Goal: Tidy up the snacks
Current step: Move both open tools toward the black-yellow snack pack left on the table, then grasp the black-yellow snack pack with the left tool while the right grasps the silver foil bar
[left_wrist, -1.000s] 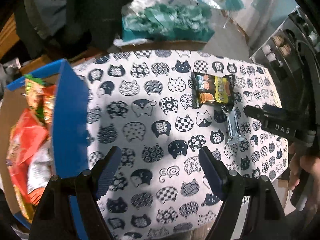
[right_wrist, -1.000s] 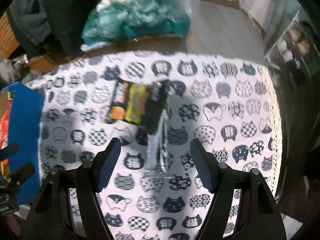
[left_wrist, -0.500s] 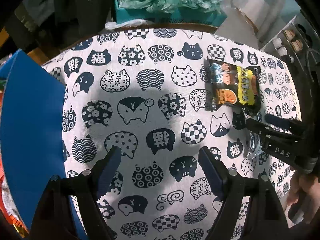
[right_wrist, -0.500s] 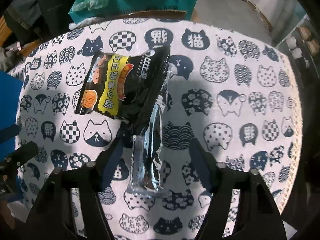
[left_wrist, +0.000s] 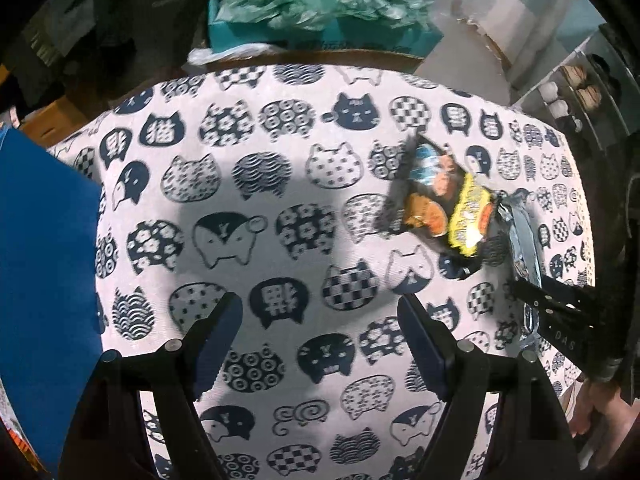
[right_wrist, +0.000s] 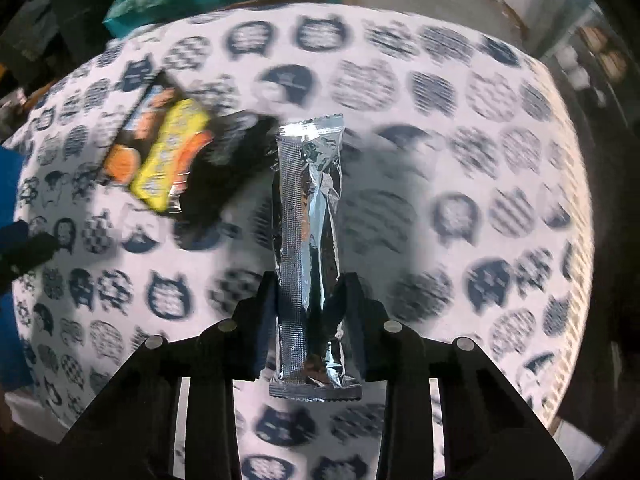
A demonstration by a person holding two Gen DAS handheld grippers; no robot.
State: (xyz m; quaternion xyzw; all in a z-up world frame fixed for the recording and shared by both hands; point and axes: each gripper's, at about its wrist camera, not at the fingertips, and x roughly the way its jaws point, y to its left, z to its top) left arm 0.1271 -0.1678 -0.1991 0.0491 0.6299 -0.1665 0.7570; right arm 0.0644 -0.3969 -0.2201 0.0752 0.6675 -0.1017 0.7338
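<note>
A long silver foil snack bar [right_wrist: 310, 248] stands lengthwise between the pads of my right gripper [right_wrist: 310, 312], which is shut on its lower half. From the left wrist view the same silver bar [left_wrist: 524, 240] shows at the right with the right gripper [left_wrist: 532, 300] around it. A black snack packet with yellow and orange print [left_wrist: 444, 208] lies on the cat-print tablecloth [left_wrist: 280, 200], just left of the bar; the black packet [right_wrist: 164, 156] looks blurred in the right wrist view. My left gripper [left_wrist: 320, 344] hangs open over bare cloth, nothing between its fingers.
A blue box wall [left_wrist: 44, 280] fills the left edge. Behind the table sits a teal box with green plastic bags [left_wrist: 320, 4]. A shelf with small bottles [left_wrist: 568, 100] stands at the right. A person's hand [left_wrist: 596, 412] shows at the lower right.
My right gripper has shut on the silver bar, which now sits upright between its pads. The black packet has tilted and shifted. The left gripper came lower and closer to the cloth.
</note>
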